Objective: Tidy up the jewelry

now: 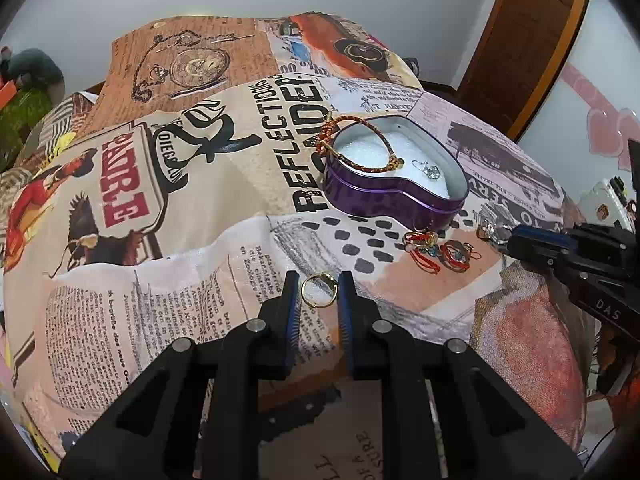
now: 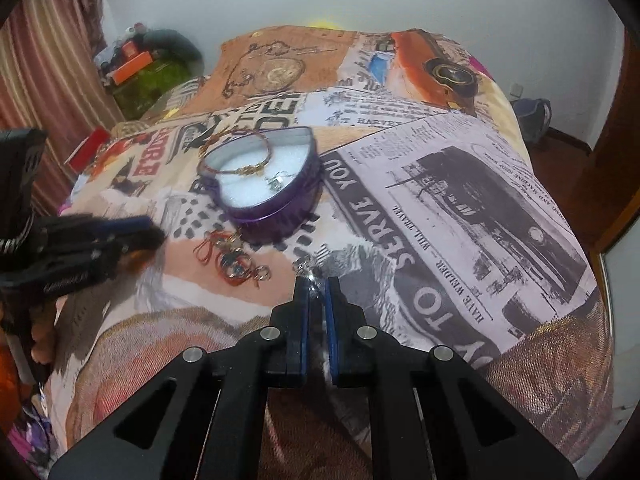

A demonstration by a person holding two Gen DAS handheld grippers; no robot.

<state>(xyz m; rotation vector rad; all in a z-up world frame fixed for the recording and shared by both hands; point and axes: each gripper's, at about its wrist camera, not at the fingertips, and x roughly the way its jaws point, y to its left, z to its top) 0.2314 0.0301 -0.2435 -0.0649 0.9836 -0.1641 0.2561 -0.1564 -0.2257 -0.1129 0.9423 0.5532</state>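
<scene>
Flanking the ring: left gripper, fingers apart, gold ring lying between them on the bed.
Right gripper: fingers nearly together around a small silvery piece; contact unclear.
Purple heart tin: at 1 o'clock from the ring, holding a bracelet.

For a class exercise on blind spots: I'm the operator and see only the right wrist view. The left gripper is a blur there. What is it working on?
Observer: A gold ring lies on the printed bedspread, right at the left gripper.
Operator: Is it clamped yet?
Observer: No. In the left wrist view the jaws stand open, one on each side of the ring.
</scene>
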